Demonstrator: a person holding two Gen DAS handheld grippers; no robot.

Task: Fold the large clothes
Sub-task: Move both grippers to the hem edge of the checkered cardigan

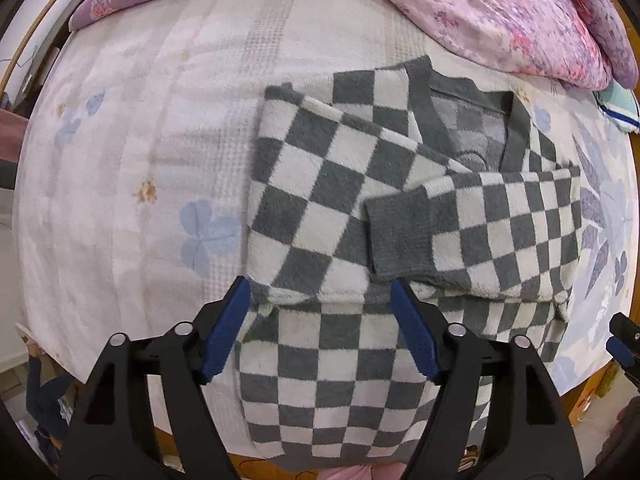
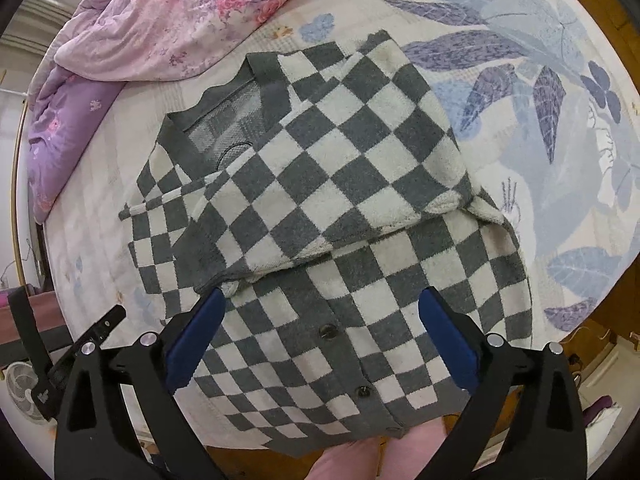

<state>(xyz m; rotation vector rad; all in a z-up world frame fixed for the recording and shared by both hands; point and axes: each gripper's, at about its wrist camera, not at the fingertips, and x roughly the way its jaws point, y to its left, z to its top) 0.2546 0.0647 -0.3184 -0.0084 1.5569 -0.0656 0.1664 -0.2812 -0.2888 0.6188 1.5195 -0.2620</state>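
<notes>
A grey and white checkered cardigan point(image 1: 320, 184) point(image 2: 320, 208) lies flat on the bed, both sleeves folded across its chest. One sleeve's grey cuff point(image 1: 400, 236) rests on top of the other sleeve. My left gripper point(image 1: 320, 300) hovers above the garment's lower left part, jaws open, nothing between the blue pads point(image 1: 224, 332). My right gripper point(image 2: 322, 304) hangs open over the buttoned front, near two dark buttons point(image 2: 330, 330), its pads point(image 2: 448, 340) apart and clear of the cloth. The right gripper's tip point(image 1: 622, 344) shows at the left wrist view's right edge.
The bed sheet point(image 1: 140, 160) is pale with blue flowers and leaves point(image 2: 520, 80). A pink and purple floral quilt point(image 1: 500, 12) point(image 2: 160, 28) is bunched at the far side. The cardigan's hem hangs over the bed's near edge; a person's pink clothing point(image 2: 360, 460) shows below. A fan point(image 2: 20, 392) stands on the floor.
</notes>
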